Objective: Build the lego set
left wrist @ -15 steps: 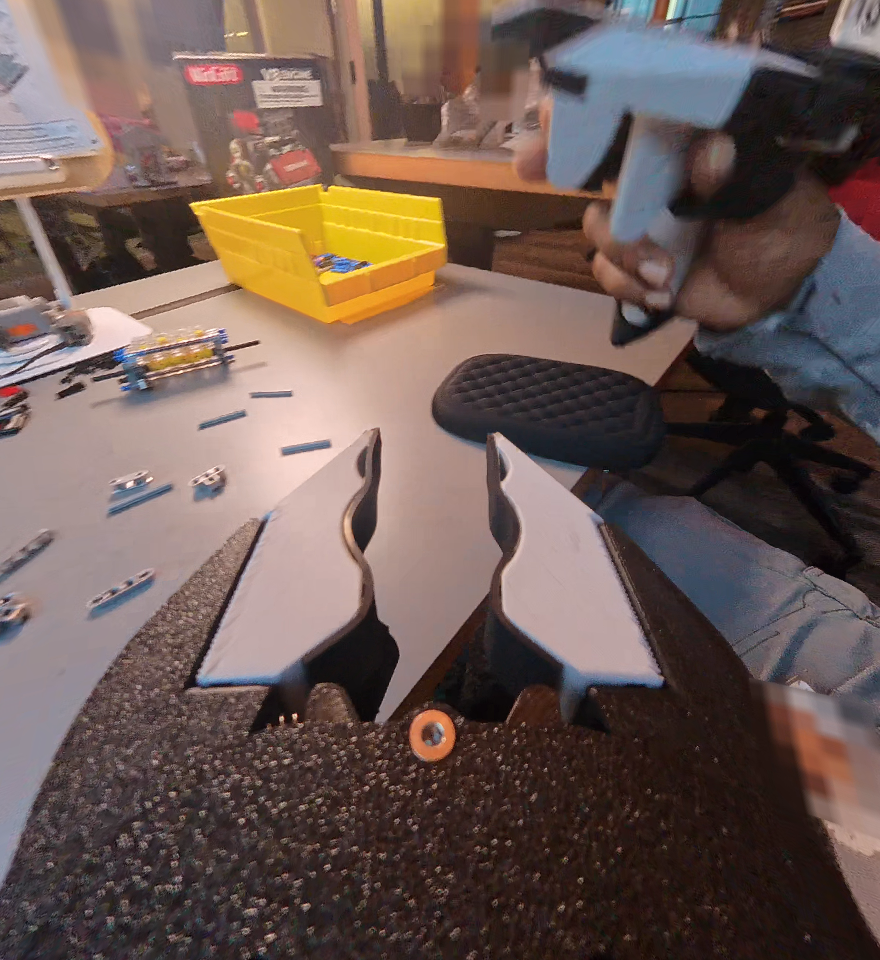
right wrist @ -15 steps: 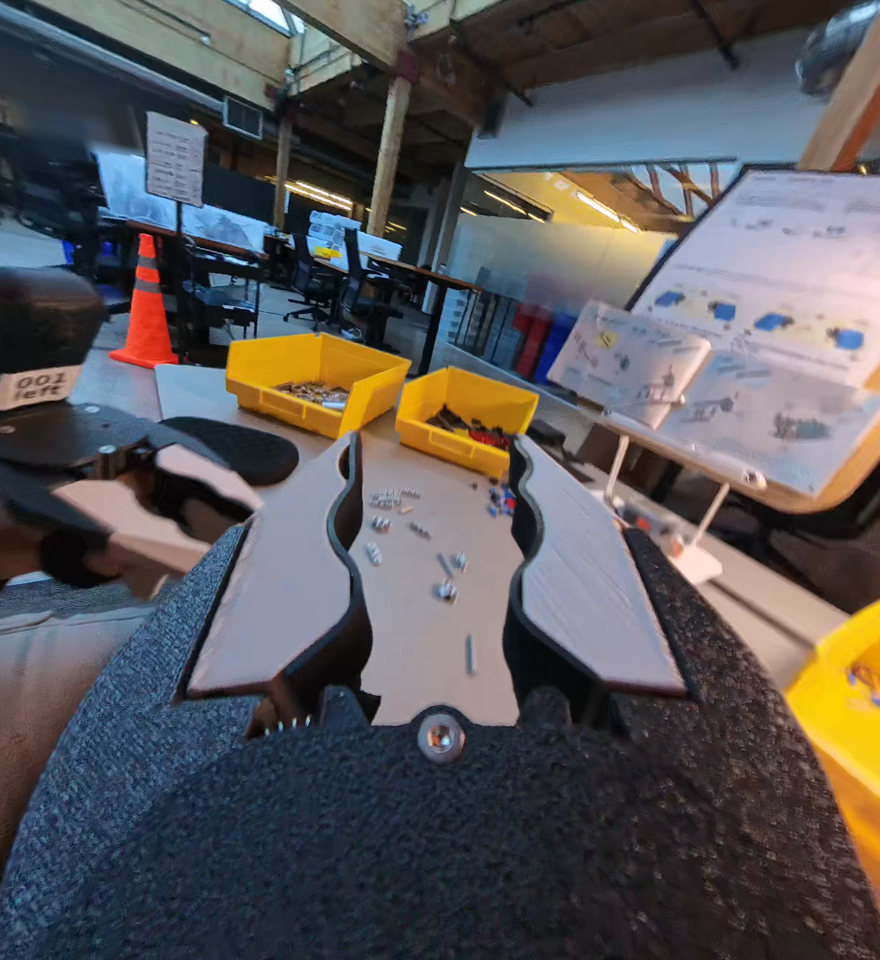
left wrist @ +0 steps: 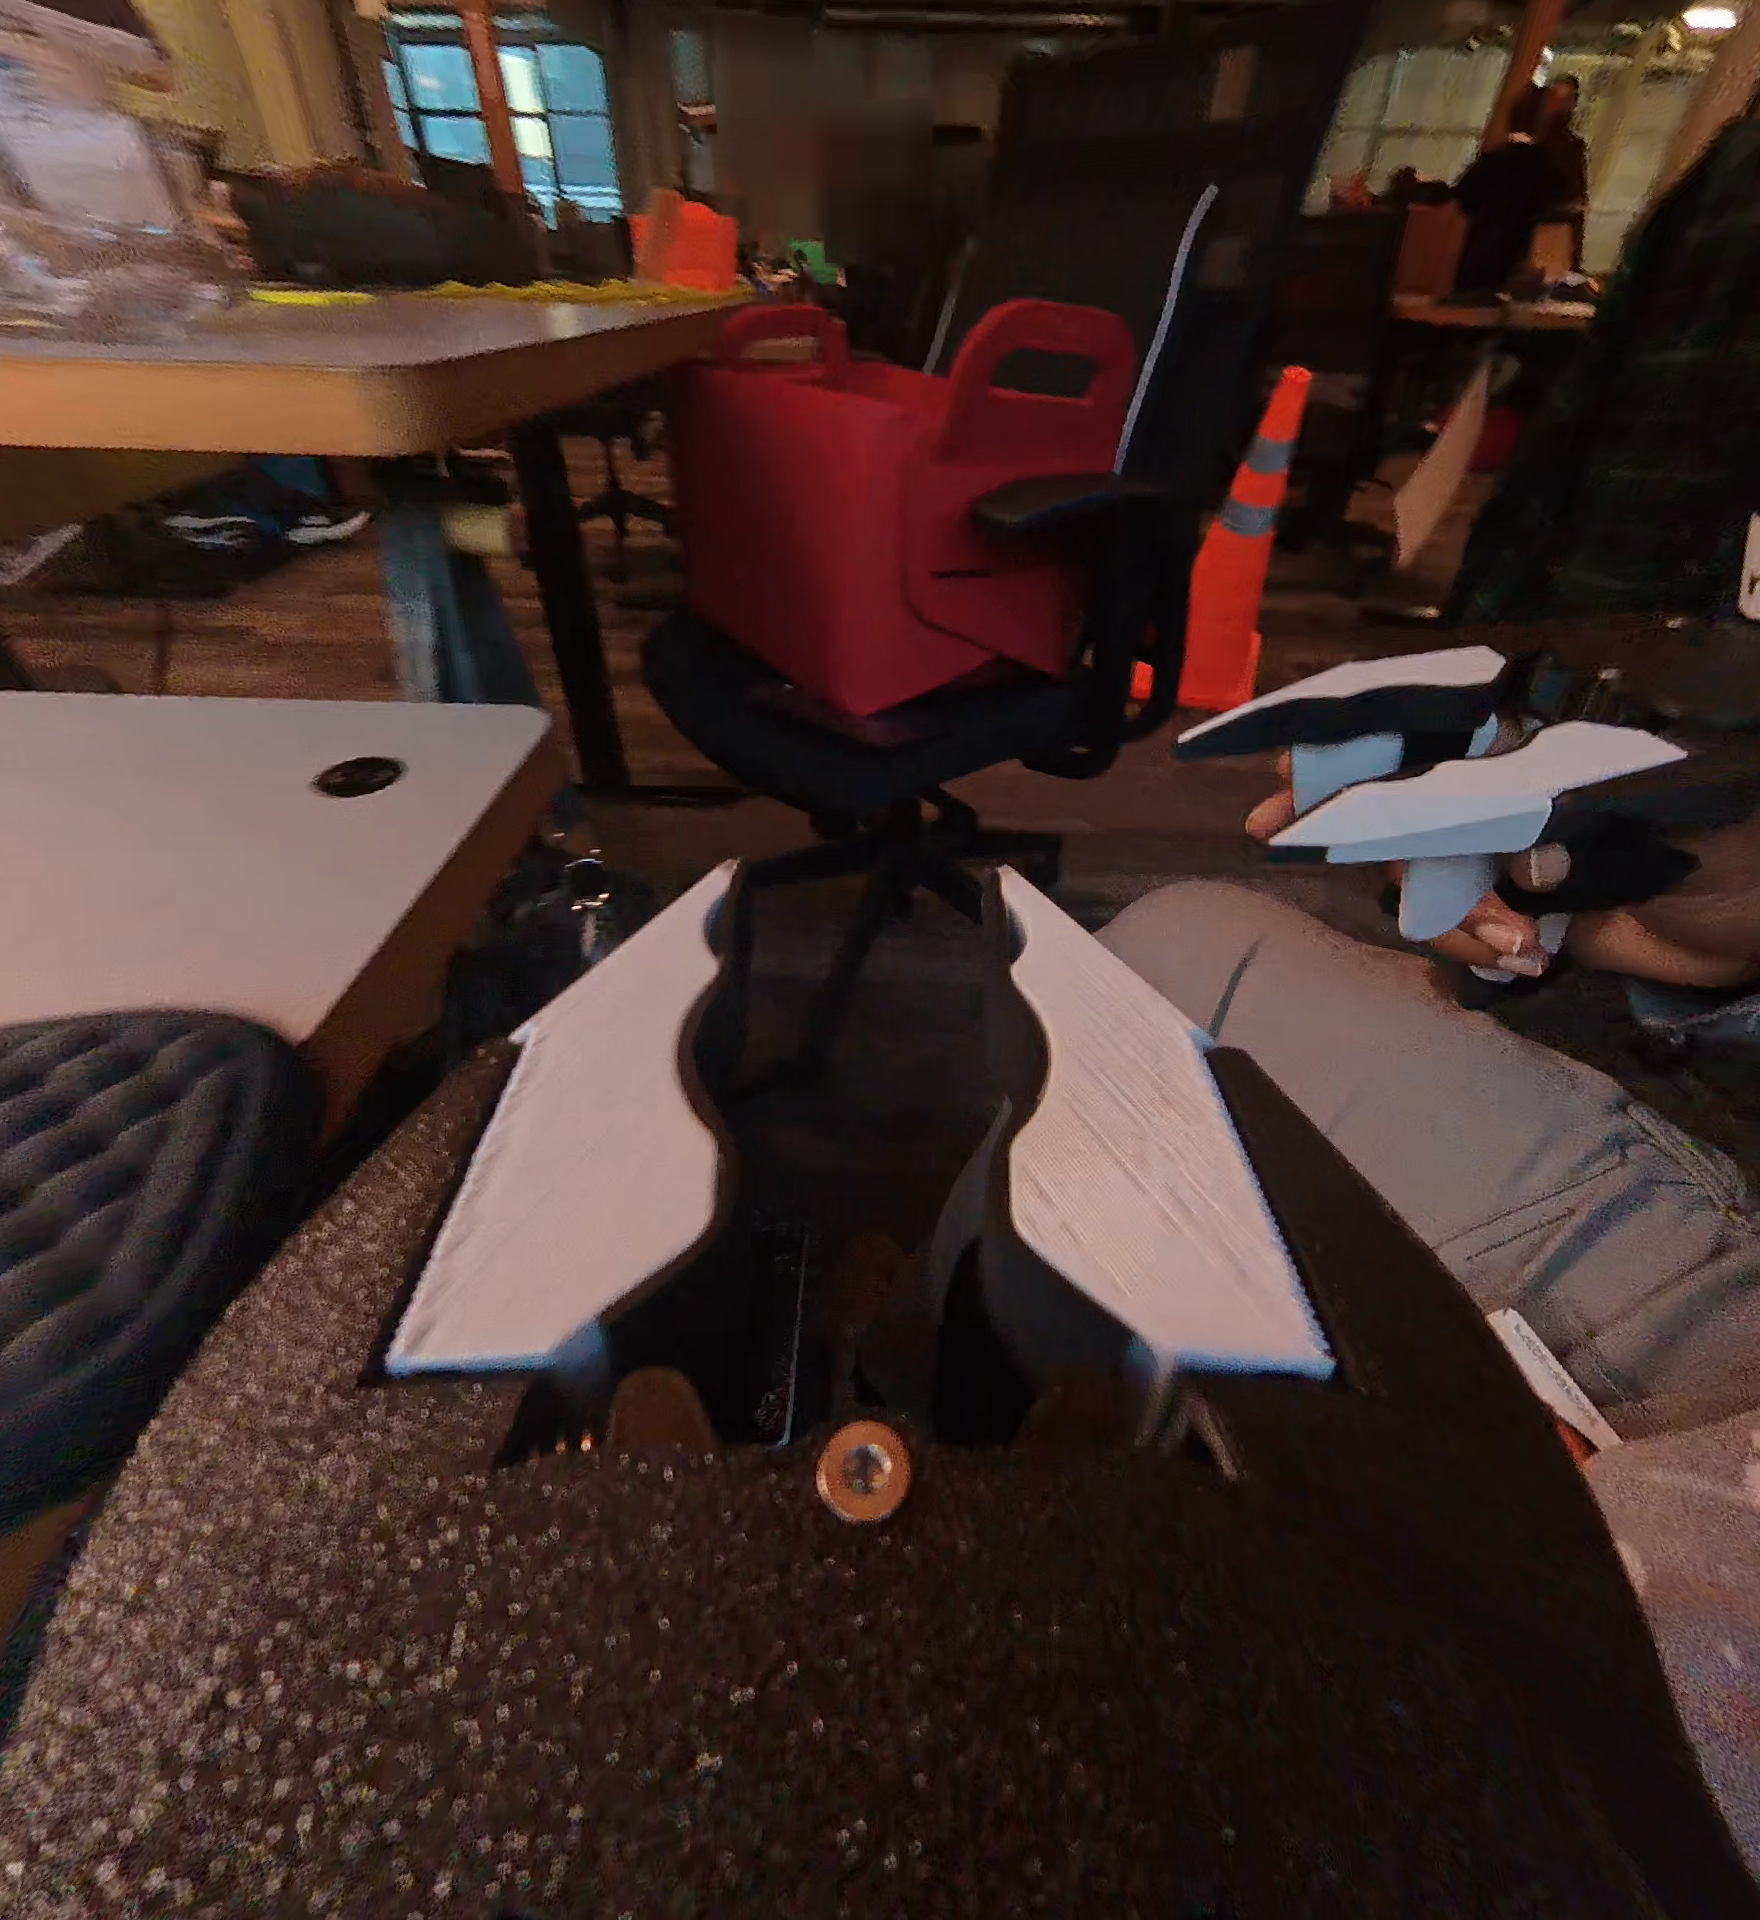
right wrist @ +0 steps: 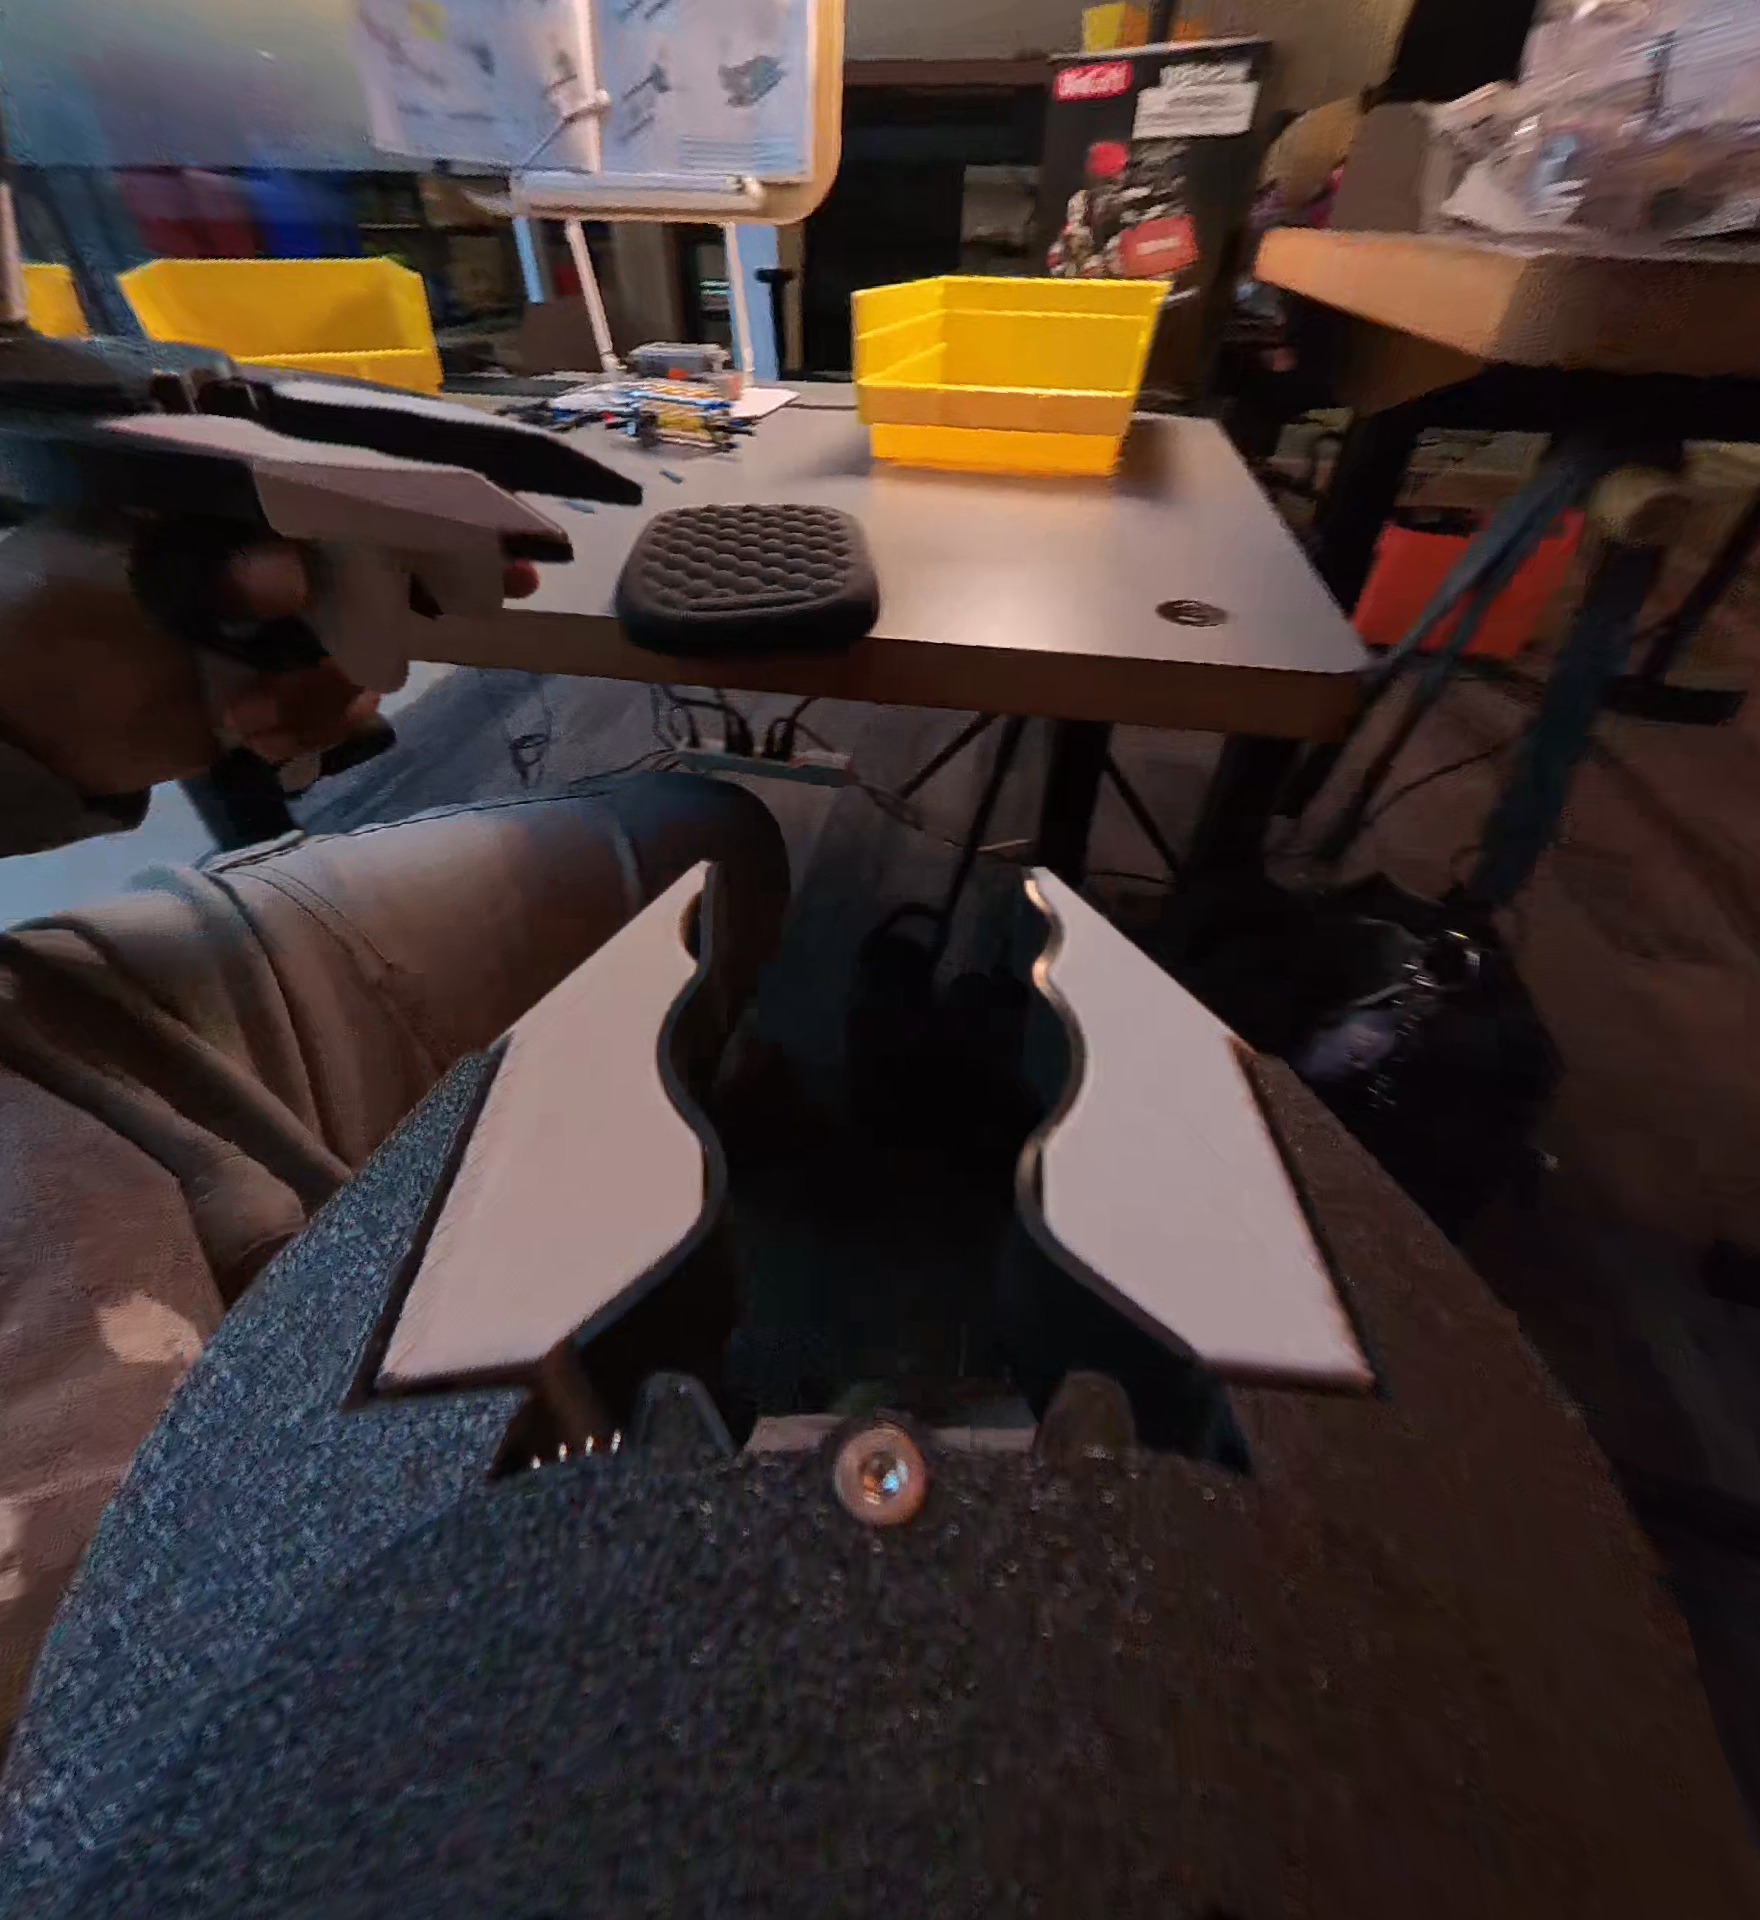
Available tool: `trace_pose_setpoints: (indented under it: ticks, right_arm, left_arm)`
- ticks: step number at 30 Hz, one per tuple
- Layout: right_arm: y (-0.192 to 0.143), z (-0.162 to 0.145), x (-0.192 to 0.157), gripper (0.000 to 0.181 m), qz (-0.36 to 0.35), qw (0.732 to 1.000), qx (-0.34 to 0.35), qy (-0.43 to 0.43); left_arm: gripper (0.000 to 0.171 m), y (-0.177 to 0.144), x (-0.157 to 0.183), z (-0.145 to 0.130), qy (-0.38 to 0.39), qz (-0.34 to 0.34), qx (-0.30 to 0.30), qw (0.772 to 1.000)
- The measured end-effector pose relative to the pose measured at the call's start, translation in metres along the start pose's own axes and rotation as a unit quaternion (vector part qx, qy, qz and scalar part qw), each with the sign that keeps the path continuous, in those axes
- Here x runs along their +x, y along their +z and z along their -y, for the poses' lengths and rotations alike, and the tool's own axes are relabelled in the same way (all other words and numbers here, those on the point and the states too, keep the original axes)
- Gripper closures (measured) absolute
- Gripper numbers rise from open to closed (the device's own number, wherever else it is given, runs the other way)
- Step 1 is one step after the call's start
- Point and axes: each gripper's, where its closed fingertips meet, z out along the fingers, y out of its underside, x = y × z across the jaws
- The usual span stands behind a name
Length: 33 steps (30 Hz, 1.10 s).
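jaws: left gripper (left wrist: 865,914) parted wide, nothing between them; held off the counter (left wrist: 128,831) edge, aimed past it at the floor. right gripper (right wrist: 871,914) likewise parted wide and empty, held low over a knee (right wrist: 440,935), below counter level.
near: black pad (right wrist: 746,577) at the counter's front edge, just beside the left gripper's tips in the right wrist view. a hand (left wrist: 1634,914) grips the right gripper, to the right in the left wrist view.
mid: small parts (right wrist: 668,416) scattered on the counter; yellow bin (right wrist: 1001,374) behind the pad.
far: chair (left wrist: 907,748) bearing a red bag (left wrist: 855,540); orange cone (left wrist: 1240,551) beside it; booklet stand (right wrist: 595,94) behind the counter.
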Motion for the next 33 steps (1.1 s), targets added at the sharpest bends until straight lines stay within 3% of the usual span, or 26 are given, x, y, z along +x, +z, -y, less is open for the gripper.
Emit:
trace_pose_setpoints:
  ticks: [3,6,13,15,19,23,26,29,33]
  right_arm:
    - [-0.043,-0.005,0.034,0.127,-0.062,0.998,0.009,-0.004]
    - [-0.080,-0.019,0.065,0.128,-0.107,0.994,0.012,0.000]
    - [-0.137,-0.057,0.140,0.128,-0.176,0.983,-0.009,0.049]
    - [-0.137,-0.060,0.156,0.126,-0.185,0.979,-0.029,0.076]
    - [-0.122,-0.041,0.167,0.123,-0.197,0.974,-0.037,0.100]
    - [-0.096,-0.015,0.151,0.124,-0.185,0.980,-0.052,0.044]
    - [-0.070,-0.014,0.149,0.124,-0.146,0.986,-0.072,0.028]
    - [-0.048,-0.024,0.167,0.125,-0.113,0.990,-0.083,0.023]
    - [-0.034,-0.066,0.220,0.124,-0.103,0.991,-0.081,0.026]
  left_arm:
    - [0.129,0.056,0.040,-0.004,0.015,-0.053,-0.027,0.998]
    - [0.129,0.114,0.059,-0.015,0.034,-0.077,-0.053,0.995]
    - [0.121,0.247,0.058,-0.008,0.026,-0.091,-0.065,0.993]
    - [0.117,0.266,0.059,-0.004,-0.024,-0.107,-0.076,0.991]
    - [0.116,0.281,0.047,-0.004,-0.026,-0.114,-0.081,0.990]
    - [0.115,0.268,0.024,-0.009,-0.036,-0.122,-0.101,0.987]
    - [0.115,0.261,-0.003,-0.020,-0.087,-0.096,-0.105,0.986]
    - [0.117,0.281,-0.017,-0.043,-0.120,-0.074,-0.115,0.983]
    - [0.119,0.350,-0.008,-0.106,-0.029,-0.079,-0.186,0.979]
